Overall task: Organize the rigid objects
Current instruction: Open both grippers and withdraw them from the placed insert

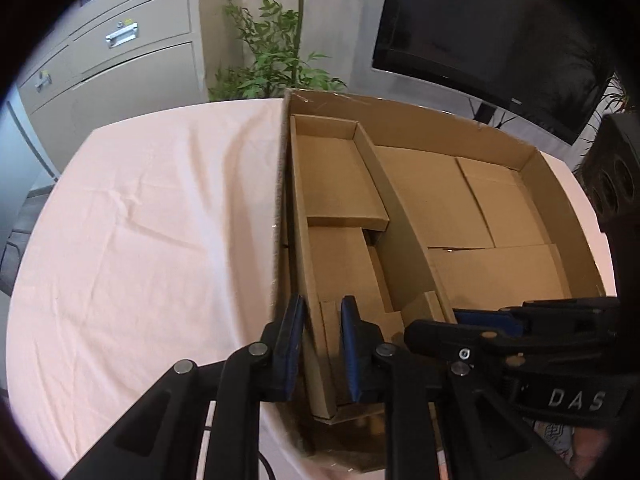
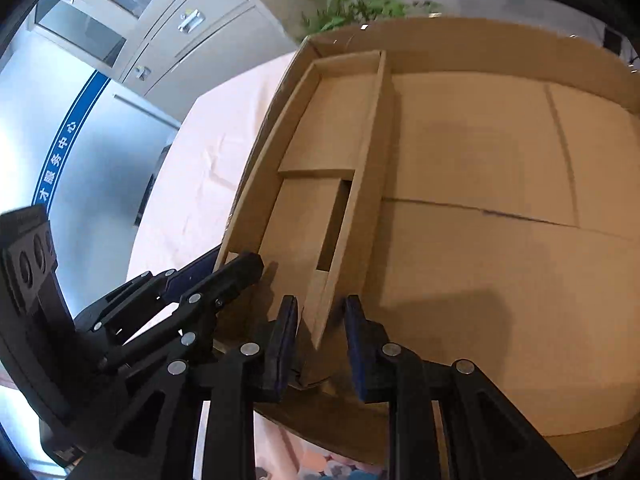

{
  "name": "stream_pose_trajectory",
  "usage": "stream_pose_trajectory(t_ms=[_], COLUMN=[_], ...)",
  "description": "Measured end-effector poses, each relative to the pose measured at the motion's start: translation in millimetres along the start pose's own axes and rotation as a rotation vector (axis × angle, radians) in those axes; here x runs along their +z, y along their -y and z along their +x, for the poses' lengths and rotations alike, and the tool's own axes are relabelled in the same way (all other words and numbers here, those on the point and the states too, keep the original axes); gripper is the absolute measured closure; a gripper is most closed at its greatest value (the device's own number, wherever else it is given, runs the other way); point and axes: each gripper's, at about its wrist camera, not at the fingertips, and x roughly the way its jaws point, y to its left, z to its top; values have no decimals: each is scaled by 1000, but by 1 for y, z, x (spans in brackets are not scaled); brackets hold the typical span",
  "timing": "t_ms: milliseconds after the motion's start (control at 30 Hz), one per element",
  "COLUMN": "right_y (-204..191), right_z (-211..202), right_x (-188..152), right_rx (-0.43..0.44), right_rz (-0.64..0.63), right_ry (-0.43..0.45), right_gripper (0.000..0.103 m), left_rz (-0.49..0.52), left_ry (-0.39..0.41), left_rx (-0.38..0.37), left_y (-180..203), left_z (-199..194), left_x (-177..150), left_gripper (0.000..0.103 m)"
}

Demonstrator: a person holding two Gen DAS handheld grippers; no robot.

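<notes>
A large open cardboard box (image 1: 568, 200) stands on a table with a pale pink cloth (image 1: 140, 220). A long narrow cardboard tray (image 1: 396, 224) lies along the box's left side, with a smaller flat box (image 1: 340, 176) inside it at the far end. My left gripper (image 1: 320, 344) straddles the tray's near left wall, jaws slightly apart, not clamped. My right gripper (image 2: 320, 340) straddles the tray's near right wall (image 2: 344, 264), jaws apart. The right gripper also shows in the left wrist view (image 1: 520, 328), and the left gripper in the right wrist view (image 2: 216, 272).
Grey filing cabinets (image 1: 120, 52) stand behind the table on the left. A green plant (image 1: 276, 56) and a dark monitor (image 1: 488, 28) are behind the box. The box floor (image 2: 500, 200) right of the tray is bare cardboard.
</notes>
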Motion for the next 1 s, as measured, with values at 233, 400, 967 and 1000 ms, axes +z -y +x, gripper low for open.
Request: stream_pose_trajectory(t_ms=[233,400,967,1000], right_y=[-6,9,43,58], right_z=[12,-6,-147,-151], right_x=[4,-36,-266,-281], right_rx=[26,56,-428,-417], right_rz=[-25,-9,-196,-193], right_ry=[-22,88,549,541], right_gripper=[65,16,0,0], left_rz=[-12,-3,-25,-19], left_ry=[36,168,489,469], left_rx=[16,32,76,62], left_y=[-14,-13,84,89], left_z=[-23,-59,-180,-182], left_x=[-18,-42,-172,-177], left_gripper=[85,81,1,1])
